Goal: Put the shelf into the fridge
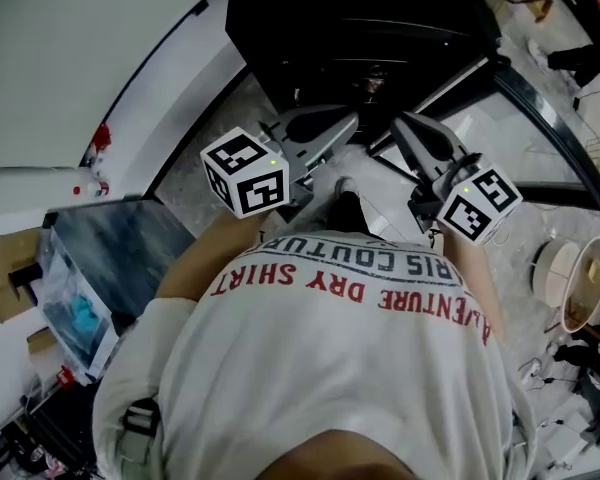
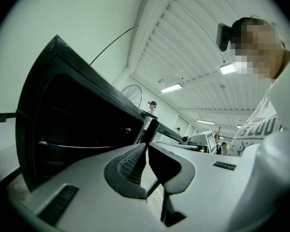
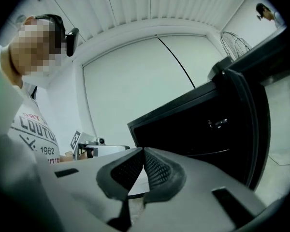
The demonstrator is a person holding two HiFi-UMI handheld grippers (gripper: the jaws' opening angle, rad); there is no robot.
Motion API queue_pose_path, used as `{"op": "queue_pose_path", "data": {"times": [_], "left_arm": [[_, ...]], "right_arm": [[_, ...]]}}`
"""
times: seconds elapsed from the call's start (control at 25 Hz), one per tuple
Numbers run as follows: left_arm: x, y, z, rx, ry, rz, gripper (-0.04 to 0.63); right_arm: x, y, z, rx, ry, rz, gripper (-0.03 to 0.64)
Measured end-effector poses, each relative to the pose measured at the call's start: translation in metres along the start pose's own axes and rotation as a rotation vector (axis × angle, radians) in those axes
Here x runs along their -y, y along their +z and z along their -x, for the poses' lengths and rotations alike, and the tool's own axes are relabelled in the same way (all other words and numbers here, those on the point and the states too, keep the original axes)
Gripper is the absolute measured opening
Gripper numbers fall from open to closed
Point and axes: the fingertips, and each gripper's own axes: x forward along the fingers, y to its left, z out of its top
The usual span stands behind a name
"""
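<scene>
The black fridge [image 1: 360, 28] stands open ahead of me, dark inside, with a thin shelf rail [image 1: 380, 23] across it. That rail also shows in the left gripper view [image 2: 72, 144] and the right gripper view [image 3: 208, 153]. A glass pane in a dark frame [image 1: 510, 128] slants out to the fridge's right; I cannot tell if it is the door or the shelf. My left gripper [image 1: 348, 123] and right gripper [image 1: 402, 126] are held side by side before the opening. The left gripper [image 2: 146, 148] is shut on nothing, and so is the right gripper [image 3: 143, 152].
A white wall [image 1: 70, 58] runs along the left. A box with a dark glossy top [image 1: 110, 258] sits at lower left. Cable reels [image 1: 570, 278] and clutter lie on the speckled floor [image 1: 205, 183] at right. Other people stand far off in the left gripper view.
</scene>
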Motion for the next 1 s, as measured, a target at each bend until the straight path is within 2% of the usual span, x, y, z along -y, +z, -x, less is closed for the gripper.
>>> {"op": "queue_pose_path", "data": {"times": [0.16,0.48,0.68,0.84,1.0], "left_arm": [[0.015,0.005,0.004,0.011,-0.011,-0.024,0.035],[0.029,0.021,0.007,0.033,-0.017,-0.068,0.035],[0.027,0.024,0.007,0.042,-0.008,-0.059,0.035],[0.022,0.024,0.007,0.055,-0.002,-0.006,0.035],[0.023,0.027,0.005,0.052,-0.006,-0.012,0.036]], "right_arm": [[-0.014,0.015,0.013,0.048,0.001,0.043,0.023],[-0.018,0.023,0.014,0.049,0.006,0.044,0.023],[-0.018,0.022,0.01,0.044,0.013,0.048,0.023],[-0.019,0.024,0.006,0.047,0.023,0.05,0.023],[-0.019,0.03,0.003,0.056,0.03,0.062,0.023]]}}
